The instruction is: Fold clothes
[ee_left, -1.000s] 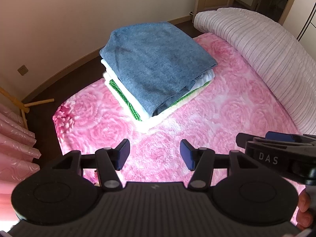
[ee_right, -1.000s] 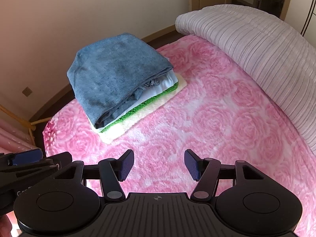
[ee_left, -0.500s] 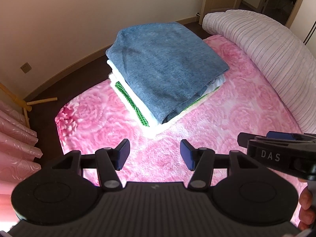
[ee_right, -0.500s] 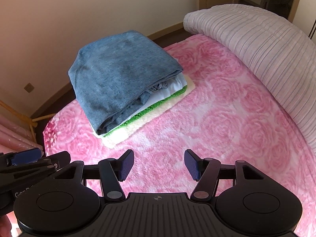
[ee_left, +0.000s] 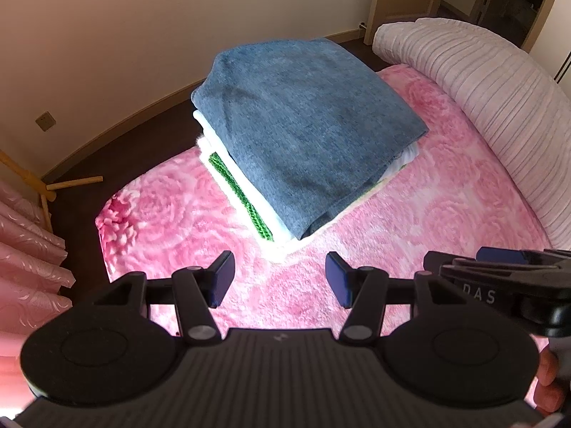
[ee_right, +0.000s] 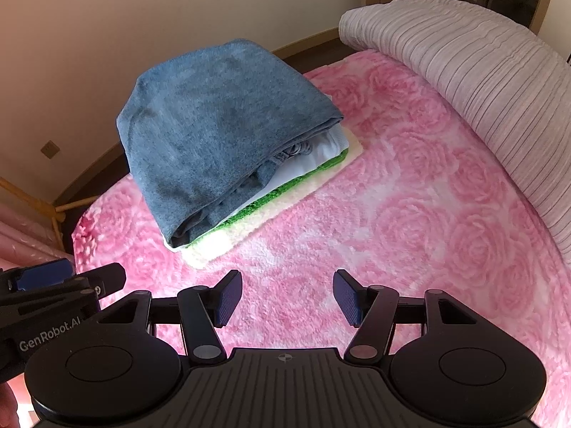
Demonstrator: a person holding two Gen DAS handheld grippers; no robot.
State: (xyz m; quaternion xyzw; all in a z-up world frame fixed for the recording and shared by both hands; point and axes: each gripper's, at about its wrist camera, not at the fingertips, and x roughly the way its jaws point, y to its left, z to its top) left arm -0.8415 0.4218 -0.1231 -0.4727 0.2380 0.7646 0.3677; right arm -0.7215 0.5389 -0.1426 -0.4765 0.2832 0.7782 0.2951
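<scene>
Under the blue garment (ee_left: 307,135), folded layers (ee_right: 314,157) hide mostly.

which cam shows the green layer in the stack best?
Right wrist: the green layer runs as a long strip along the stack's open side, under the blue garment. Left wrist shows only a short knitted edge at the near corner.

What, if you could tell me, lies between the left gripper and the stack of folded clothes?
Only bare pink rose-patterned blanket lies between the open left gripper and the stack of folded clothes, shown in the left wrist view.
</scene>
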